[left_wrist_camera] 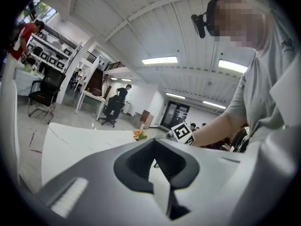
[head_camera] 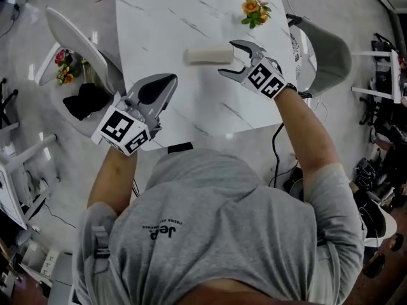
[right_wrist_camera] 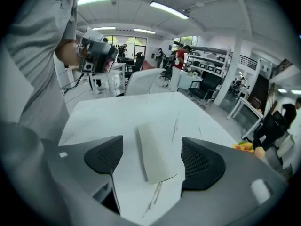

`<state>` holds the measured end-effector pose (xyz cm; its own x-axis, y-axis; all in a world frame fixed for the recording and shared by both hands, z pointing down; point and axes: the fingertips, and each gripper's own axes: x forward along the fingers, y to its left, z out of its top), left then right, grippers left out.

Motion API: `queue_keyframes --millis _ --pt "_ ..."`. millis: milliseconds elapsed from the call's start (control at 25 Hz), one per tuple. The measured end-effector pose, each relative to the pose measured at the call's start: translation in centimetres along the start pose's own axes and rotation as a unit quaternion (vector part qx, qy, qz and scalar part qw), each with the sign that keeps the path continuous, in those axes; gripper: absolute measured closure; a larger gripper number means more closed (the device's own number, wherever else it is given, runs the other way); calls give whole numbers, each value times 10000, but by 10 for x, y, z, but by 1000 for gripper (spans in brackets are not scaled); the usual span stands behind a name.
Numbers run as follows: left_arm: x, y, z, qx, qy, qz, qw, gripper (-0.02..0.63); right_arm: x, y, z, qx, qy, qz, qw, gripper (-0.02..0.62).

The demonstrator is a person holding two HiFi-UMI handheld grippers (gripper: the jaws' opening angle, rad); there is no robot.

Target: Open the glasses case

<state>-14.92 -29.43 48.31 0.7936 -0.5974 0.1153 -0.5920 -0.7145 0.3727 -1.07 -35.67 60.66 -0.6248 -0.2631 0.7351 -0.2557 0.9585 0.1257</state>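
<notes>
I am holding my right gripper [right_wrist_camera: 153,161] over the white marble table [head_camera: 165,18], right of centre in the head view, with its jaws standing wide apart. The cream glasses case [right_wrist_camera: 154,155] is lying flat on the tabletop in the upper middle of the head view, its long side running left to right. The right gripper is pointing at the case's right end. In the right gripper view the case is sitting in the gap between the two dark ribbed pads [right_wrist_camera: 200,161], with bare table showing on either side of it, so neither pad is touching it. I cannot make out a seam or lid line on the case. I am holding my left gripper [head_camera: 170,80] lower left of the case and apart from it, over the table's near left edge. Its jaws are pressed together with nothing between them. A small bunch of orange flowers [head_camera: 255,11] is lying near the table's far right corner, well apart from the case. A grey chair [head_camera: 334,56] is standing at the right of the table.
</notes>
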Motion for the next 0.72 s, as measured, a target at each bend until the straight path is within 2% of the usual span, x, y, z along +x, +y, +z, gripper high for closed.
queue_keyframes --millis 200,360,720 --pt "3 27 -10 -112 34 63 9999 557 56 2 -41 -877 884 354 9916 229" --pt "5 38 -22 -242 112 80 9996 557 75 -3 -64 -1442 1335 388 9797 230" --pt "17 43 -30 -343 205 -55 9992 557 81 -8 -78 -1621 1418 586 9748 245"
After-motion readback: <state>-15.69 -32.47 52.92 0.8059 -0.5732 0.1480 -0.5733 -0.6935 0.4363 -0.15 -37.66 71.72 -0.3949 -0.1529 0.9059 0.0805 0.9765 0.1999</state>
